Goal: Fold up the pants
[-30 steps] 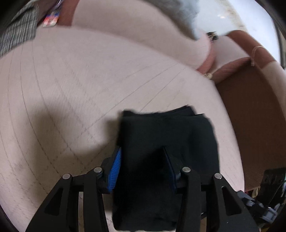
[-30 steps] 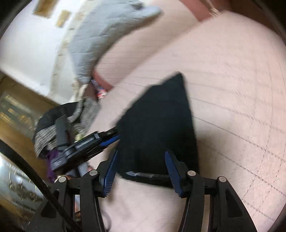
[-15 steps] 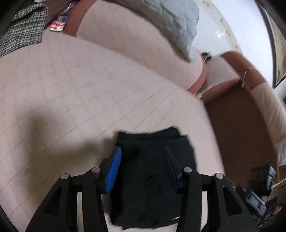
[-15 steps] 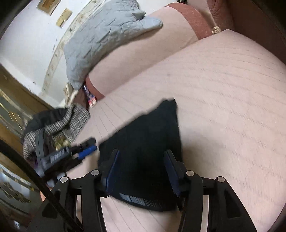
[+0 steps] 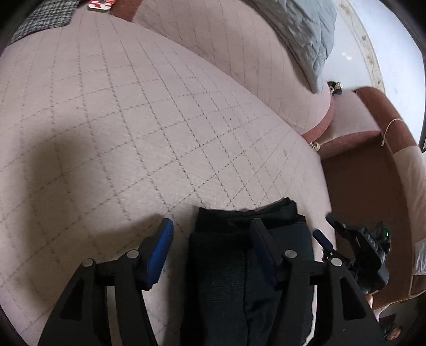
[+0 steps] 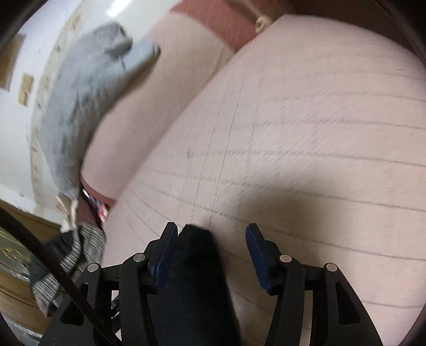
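Observation:
The black pants [image 5: 239,266] lie folded into a compact rectangle on the pink quilted sofa seat [image 5: 133,119]. My left gripper [image 5: 211,248] is open and hangs above the pants' near left part, holding nothing. My right gripper [image 6: 211,248] is open over the pants' far end [image 6: 197,271], which shows blurred between its fingers. The right gripper also shows in the left wrist view [image 5: 354,250], just past the pants' right edge.
A grey quilted cushion [image 5: 300,32] rests on the sofa backrest [image 6: 127,119]. A checked garment [image 5: 40,18] and a small colourful packet [image 5: 101,4] lie at the seat's far left. A brown armrest [image 5: 372,138] borders the seat on the right.
Both grippers have drawn back and up from the folded pants. The pants now sit lower and nearer in both views and have not changed shape.

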Action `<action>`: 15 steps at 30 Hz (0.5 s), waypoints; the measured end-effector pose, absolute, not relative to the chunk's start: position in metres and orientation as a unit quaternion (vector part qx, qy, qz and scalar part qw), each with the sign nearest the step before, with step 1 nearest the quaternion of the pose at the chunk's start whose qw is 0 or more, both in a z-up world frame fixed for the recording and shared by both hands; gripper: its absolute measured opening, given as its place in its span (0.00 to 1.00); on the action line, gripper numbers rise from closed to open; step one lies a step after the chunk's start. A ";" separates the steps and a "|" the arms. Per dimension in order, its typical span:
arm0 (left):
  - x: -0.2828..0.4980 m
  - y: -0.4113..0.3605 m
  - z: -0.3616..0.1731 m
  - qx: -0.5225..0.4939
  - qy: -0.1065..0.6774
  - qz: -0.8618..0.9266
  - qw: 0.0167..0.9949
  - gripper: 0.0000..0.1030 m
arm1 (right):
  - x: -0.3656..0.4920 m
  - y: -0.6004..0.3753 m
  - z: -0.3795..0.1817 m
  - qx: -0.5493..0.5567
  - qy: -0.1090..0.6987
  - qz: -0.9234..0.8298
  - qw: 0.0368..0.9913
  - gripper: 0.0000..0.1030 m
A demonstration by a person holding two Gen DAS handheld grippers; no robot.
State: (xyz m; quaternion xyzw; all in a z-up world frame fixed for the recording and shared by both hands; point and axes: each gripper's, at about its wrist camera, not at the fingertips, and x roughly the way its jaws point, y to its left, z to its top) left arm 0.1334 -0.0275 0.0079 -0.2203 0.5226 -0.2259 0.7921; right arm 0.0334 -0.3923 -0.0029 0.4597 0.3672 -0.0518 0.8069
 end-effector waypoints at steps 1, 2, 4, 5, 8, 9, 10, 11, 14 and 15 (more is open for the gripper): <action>0.128 -0.025 0.014 -0.212 0.518 -0.222 0.798 0.57 | 0.021 -0.395 0.003 0.454 0.362 -0.056 0.812 0.57; 0.124 -0.022 0.017 -0.204 0.514 -0.222 0.803 0.57 | 0.012 -0.395 0.009 0.445 0.360 -0.057 0.818 0.57; 0.105 -0.012 0.029 -0.188 0.499 -0.220 0.817 0.57 | -0.018 -0.388 0.021 0.417 0.357 -0.062 0.834 0.60; 0.095 -0.010 0.034 -0.180 0.492 -0.218 0.823 0.57 | -0.034 -0.381 0.025 0.401 0.358 -0.064 0.841 0.61; 0.051 -0.006 0.055 -0.125 0.457 -0.195 0.859 0.59 | -0.074 -0.357 0.030 0.369 0.363 -0.067 0.853 0.63; 0.041 -0.006 0.059 -0.112 0.447 -0.189 0.867 0.63 | -0.093 -0.347 0.028 0.356 0.368 -0.070 0.856 0.63; 0.026 -0.007 0.064 -0.097 0.433 -0.181 0.878 0.66 | -0.105 -0.337 0.026 0.344 0.373 -0.072 0.859 0.63; 0.009 -0.008 0.068 -0.083 0.416 -0.172 0.889 0.71 | -0.118 -0.326 0.024 0.332 0.377 -0.075 0.861 0.63; -0.033 -0.010 0.075 -0.051 0.378 -0.149 0.912 0.86 | -0.155 -0.296 0.019 0.310 0.381 -0.091 0.867 0.63; -0.044 -0.011 0.075 -0.046 0.372 -0.141 0.916 0.88 | -0.166 -0.287 0.019 0.303 0.380 -0.097 0.869 0.63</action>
